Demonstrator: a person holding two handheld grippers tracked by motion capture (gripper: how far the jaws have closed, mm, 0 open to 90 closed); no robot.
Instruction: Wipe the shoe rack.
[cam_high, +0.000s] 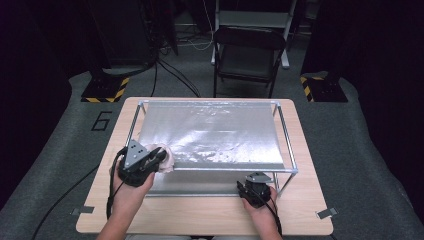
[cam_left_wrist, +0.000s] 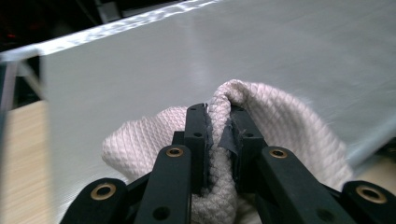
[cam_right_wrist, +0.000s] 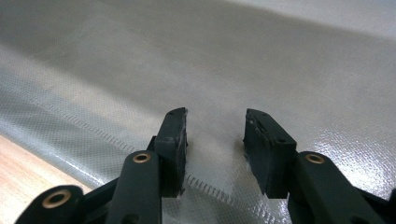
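Table (cam_high: 200, 220) w/ light wood top, seen from above. On it a metal-tube rack (cam_high: 288, 150) carrying a silvery sheet (cam_high: 215, 132) stretched flat, shiny, some glare patches near centre. Sheet covers most of the rack top.

L gripper (cam_high: 159, 156) at approx 8 o'clock of the sheet, over its near-left corner. Jaws clenched on a white cloth (cam_high: 167, 159): quilted diamond weave, bunched up. In the left gripper view the cloth (cam_left_wrist: 280, 126) is pinched in a fold between both pads, the fold rising above the jaw tips at 12 o'clock and bulging out at 9 and 3 o'clock of the L gripper (cam_left_wrist: 218, 135). Cloth sits on the sheet (cam_left_wrist: 140, 79), touching it; grip tight, pads pressed into the fabric. Person's left hand (cam_high: 131, 192) wraps the gripper body, forearm entering from 6 o'clock.

R gripper (cam_high: 255, 186) at approx 5 o'clock of the sheet, just at the near rail, right hand (cam_high: 260, 210) behind it. In the right gripper view the R gripper (cam_right_wrist: 215, 140) is released: jaws parted, clear gap, nothing between the pads. Silvery sheet (cam_right_wrist: 233, 60) lies beyond and below them, its hemmed edge running across at 7 o'clock, bare wood (cam_right_wrist: 23, 168) past that. Can't tell if the tips touch the sheet.

The two grippers are well apart. Beyond the table at 12 o'clock: a dark folding chair (cam_high: 248, 55) on grey floor.
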